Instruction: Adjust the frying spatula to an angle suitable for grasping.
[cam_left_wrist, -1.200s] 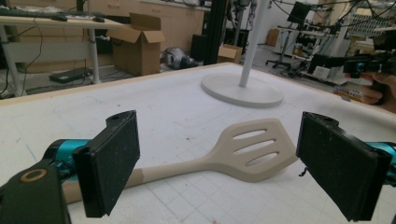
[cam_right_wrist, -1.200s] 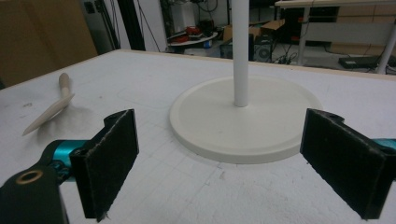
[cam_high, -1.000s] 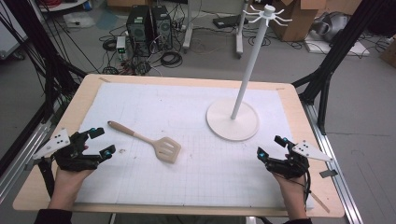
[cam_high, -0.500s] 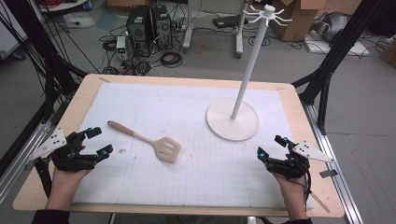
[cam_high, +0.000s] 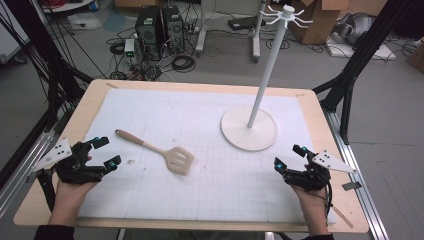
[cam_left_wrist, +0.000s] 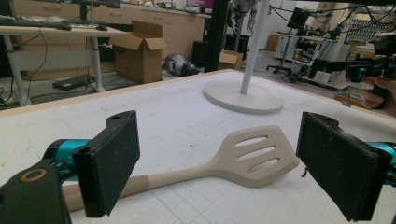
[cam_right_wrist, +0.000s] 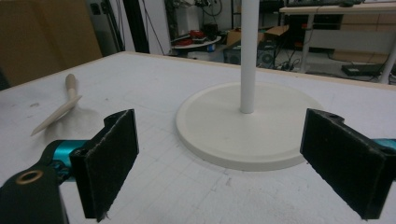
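A beige slotted spatula (cam_high: 160, 152) lies flat on the white mat, its handle pointing to the far left and its blade toward the middle. The left gripper view shows the spatula (cam_left_wrist: 224, 163) lying across the gap between my jaws, a little ahead of them. My left gripper (cam_high: 105, 152) rests open at the table's left, just left of the handle. A white hook stand (cam_high: 250, 127) rises from a round base at the right middle. My right gripper (cam_high: 290, 156) is open near the right front, facing the stand's base (cam_right_wrist: 247, 123).
The wooden table (cam_high: 200, 87) carries a white grid mat (cam_high: 210, 190). Black frame legs (cam_high: 350, 80) stand at both sides. Computers and cables (cam_high: 155, 30) lie on the floor beyond the far edge. Cardboard boxes (cam_high: 315, 20) sit at the back right.
My left gripper has shifted very slightly. The spatula, the stand and the right gripper stay where they were.
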